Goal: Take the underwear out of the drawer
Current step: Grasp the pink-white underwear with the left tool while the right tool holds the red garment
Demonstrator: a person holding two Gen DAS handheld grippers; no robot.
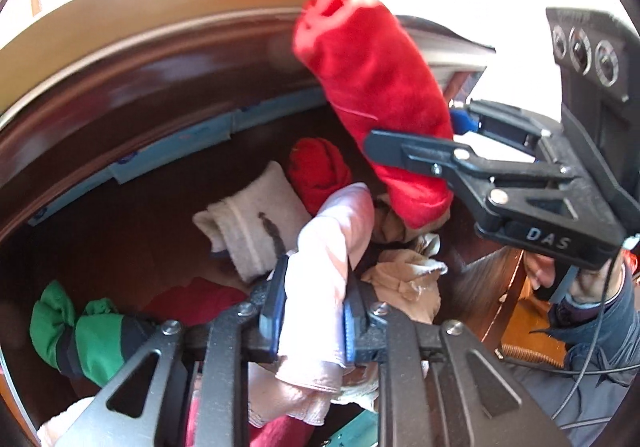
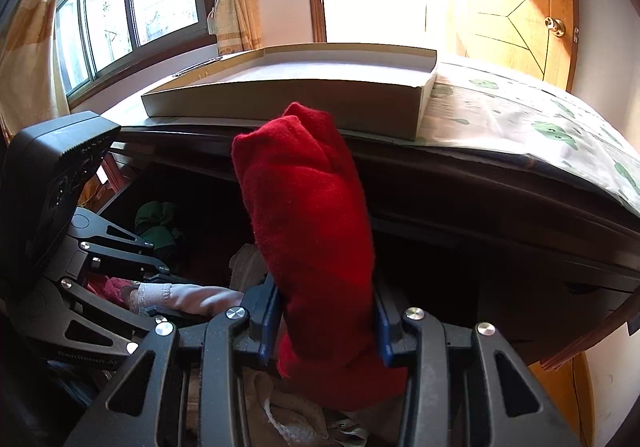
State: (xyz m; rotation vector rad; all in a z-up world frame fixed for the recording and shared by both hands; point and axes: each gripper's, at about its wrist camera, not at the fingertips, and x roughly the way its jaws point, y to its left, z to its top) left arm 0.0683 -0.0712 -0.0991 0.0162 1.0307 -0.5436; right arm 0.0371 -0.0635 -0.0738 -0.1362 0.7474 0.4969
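We have our left gripper [image 1: 312,311] clamped on a pale pink folded garment [image 1: 324,267], held low over the open drawer [image 1: 120,135] at six o'clock in the left wrist view. Our right gripper [image 2: 326,331] is closed around a rolled red garment [image 2: 312,215] that stands upright above the drawer, at two o'clock from the pink piece. Inside the drawer lie a white bundle [image 1: 252,219], a green bundle [image 1: 76,331] at eight o'clock and a second red roll [image 1: 318,171].
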